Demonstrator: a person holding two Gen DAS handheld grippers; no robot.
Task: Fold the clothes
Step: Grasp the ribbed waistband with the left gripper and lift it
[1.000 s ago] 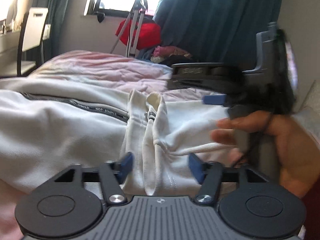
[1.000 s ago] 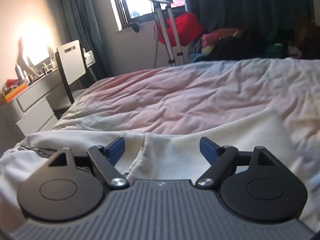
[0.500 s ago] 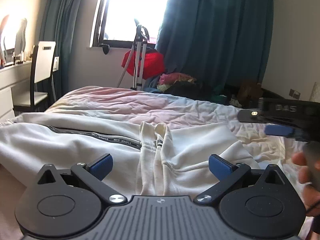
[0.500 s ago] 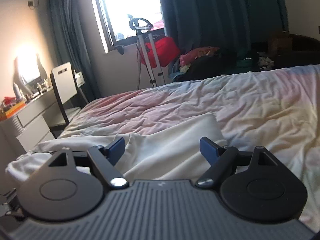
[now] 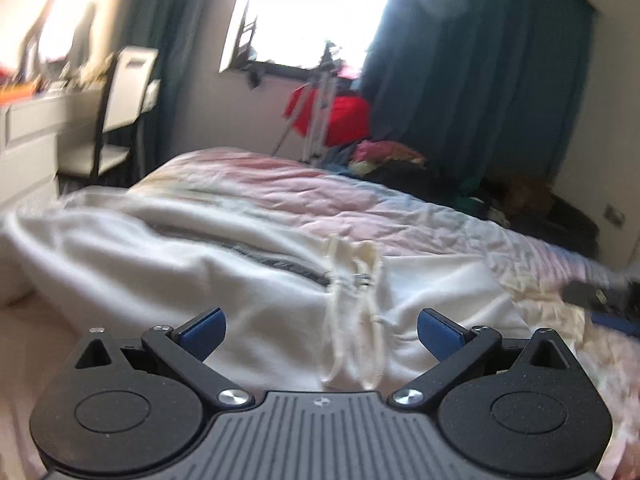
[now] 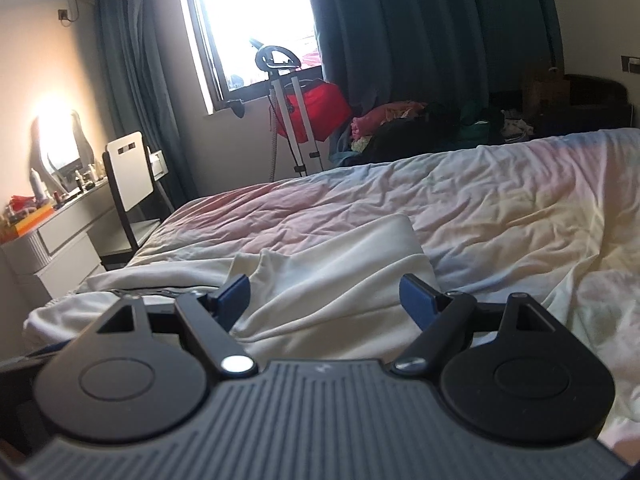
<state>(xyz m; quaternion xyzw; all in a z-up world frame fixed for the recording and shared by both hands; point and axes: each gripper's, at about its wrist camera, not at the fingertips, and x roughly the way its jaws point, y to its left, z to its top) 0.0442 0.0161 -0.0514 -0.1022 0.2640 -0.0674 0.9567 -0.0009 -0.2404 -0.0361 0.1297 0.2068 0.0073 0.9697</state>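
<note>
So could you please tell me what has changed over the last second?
The left gripper let go of the white jacket, opened wide and pulled back; the right gripper drew away too. The jacket stays on the bed, zipper collar bunched.

**Garment on the near bed, furniture along the far wall**

The jacket (image 5: 208, 264) lies on the bed (image 6: 500, 208), at its near left part. The left gripper (image 5: 320, 326) is above the jacket's near edge; the right gripper (image 6: 324, 294) is over its right end, right of the left one. Far left stand the chair (image 6: 130, 172) and, further left, the dresser (image 6: 60, 236). Beyond the bed's far edge stands a tripod stand (image 6: 294, 120) under the window (image 6: 256, 20), with a clothes pile (image 6: 400, 124) to its right
</note>
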